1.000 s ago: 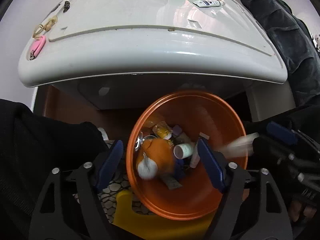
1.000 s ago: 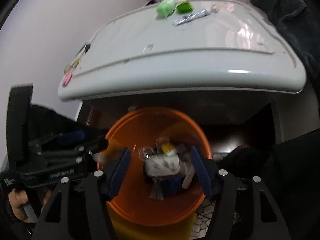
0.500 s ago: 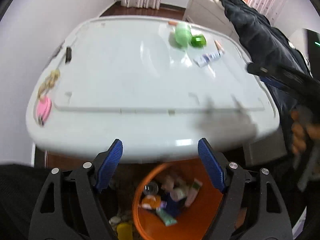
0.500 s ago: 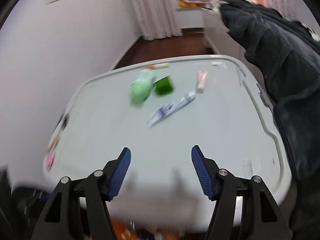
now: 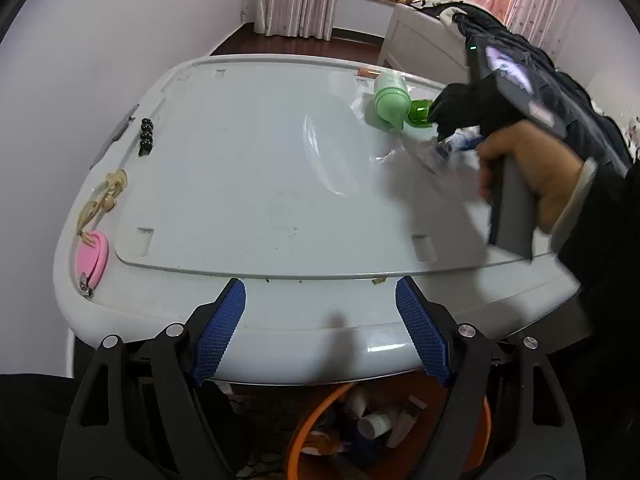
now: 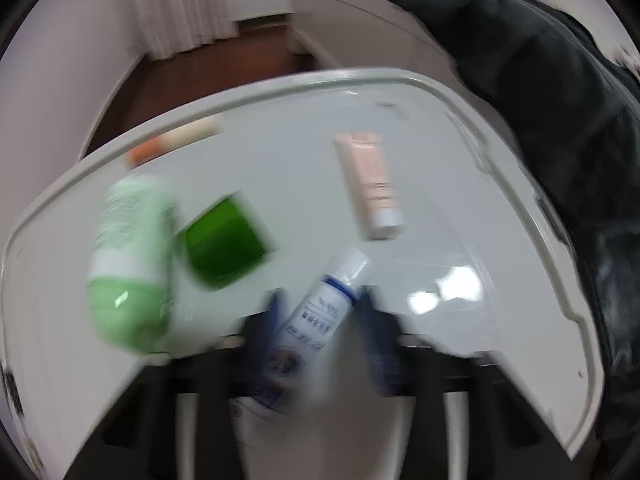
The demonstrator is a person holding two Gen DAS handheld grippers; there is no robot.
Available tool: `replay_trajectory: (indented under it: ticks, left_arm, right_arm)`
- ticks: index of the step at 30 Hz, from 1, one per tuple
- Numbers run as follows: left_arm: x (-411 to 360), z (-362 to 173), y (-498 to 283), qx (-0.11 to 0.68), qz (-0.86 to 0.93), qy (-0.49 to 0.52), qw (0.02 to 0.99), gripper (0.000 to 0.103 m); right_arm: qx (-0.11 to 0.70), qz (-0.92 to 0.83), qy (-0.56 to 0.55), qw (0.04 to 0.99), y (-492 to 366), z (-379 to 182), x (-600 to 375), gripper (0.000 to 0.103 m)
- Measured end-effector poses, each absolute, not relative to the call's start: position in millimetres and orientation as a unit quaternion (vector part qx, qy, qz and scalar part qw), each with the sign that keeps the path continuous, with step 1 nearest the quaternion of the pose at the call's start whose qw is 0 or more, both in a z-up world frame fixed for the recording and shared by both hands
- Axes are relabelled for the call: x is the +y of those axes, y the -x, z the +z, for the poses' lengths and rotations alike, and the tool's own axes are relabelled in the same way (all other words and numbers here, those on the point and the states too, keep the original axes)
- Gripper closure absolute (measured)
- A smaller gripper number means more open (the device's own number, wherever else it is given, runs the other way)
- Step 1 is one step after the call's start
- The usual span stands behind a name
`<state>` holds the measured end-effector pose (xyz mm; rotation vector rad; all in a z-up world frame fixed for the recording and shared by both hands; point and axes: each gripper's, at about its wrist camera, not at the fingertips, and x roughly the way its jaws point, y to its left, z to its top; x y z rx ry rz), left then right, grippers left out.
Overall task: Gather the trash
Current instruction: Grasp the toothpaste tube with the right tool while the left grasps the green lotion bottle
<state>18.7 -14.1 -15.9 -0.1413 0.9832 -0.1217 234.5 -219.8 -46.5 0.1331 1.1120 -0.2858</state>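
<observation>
A white and blue tube (image 6: pixel 316 316) lies on the white table (image 5: pixel 260 168), between the blurred fingers of my right gripper (image 6: pixel 320 312), which is open around it. A light green bottle (image 6: pixel 128 256), a dark green jar (image 6: pixel 224 236), a pink tube (image 6: pixel 368 184) and an orange-tipped tube (image 6: pixel 172 144) lie beyond. My left gripper (image 5: pixel 320 336) is open and empty over the table's near edge. The orange bin (image 5: pixel 304 436) with trash stands below the table. The right gripper also shows in the left wrist view (image 5: pixel 452 120).
A pink nail clipper case (image 5: pixel 94 256), a beige cord (image 5: pixel 100 204) and a black clip (image 5: pixel 146 140) lie along the table's left side. A dark garment (image 6: pixel 560 120) hangs at the right. A wall is at the left.
Both grippers rose from above the orange bin to table height. The right gripper moved forward across the table to the white and blue tube, closing in around it.
</observation>
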Motion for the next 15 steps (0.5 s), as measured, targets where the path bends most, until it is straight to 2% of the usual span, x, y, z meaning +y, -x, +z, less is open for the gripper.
replay_trajectory:
  ticks: [4,9,11,15]
  left_arm:
    - [-9,-15,-16,0.470,-0.053,0.073,0.878,0.027]
    - [-9,-13,-26,0.479,-0.053,0.091,0.871,0.027]
    - [-14,-10,-35,0.476,-0.050,0.085,0.874,0.027]
    - [-43,-5,-84,0.462,-0.060,0.059,0.883,0.027]
  right_arm:
    - [0.514,-0.098,-0.011,0.852,-213,-48,-206,0.083]
    - [0.508,0.026,-0.087,0.856,-178,-25,-253,0.083]
    - [0.495,0.053,-0.085,0.863,-159,-6,-269,0.083]
    - [0.463,0.082,-0.121,0.874,-118,25,-302,0.083]
